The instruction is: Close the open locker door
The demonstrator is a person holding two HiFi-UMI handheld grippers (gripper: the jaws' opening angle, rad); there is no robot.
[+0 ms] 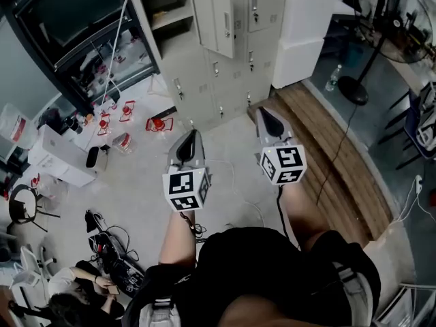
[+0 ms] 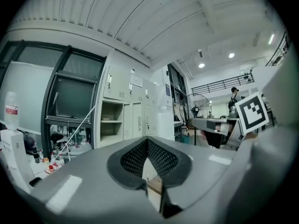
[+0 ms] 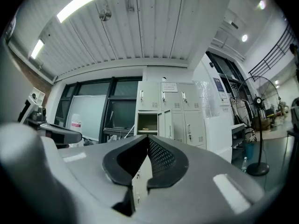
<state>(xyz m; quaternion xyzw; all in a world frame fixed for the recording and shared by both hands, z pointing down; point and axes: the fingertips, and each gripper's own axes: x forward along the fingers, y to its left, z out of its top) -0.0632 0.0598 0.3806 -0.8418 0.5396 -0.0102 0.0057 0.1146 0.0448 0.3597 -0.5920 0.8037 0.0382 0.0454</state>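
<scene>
A bank of grey lockers (image 1: 225,53) stands ahead of me. One upper door (image 1: 214,19) hangs open, and to its left is the bare compartment with shelves (image 1: 167,9). The left gripper view shows that compartment (image 2: 111,122) at the left, and the right gripper view shows it (image 3: 147,123) just above the jaws. My left gripper (image 1: 195,133) and right gripper (image 1: 263,111) are held side by side at waist height. Both point at the lockers from well short of them, over the floor. Both are shut, pads together at the tip with nothing between them.
White boxes (image 1: 303,29) stand stacked right of the lockers, and a standing fan (image 1: 392,19) is further right. Left of the lockers is a dark screen on a rack (image 1: 75,12). Red items (image 1: 158,123) and cables litter the floor. A seated person (image 1: 75,285) is at the lower left.
</scene>
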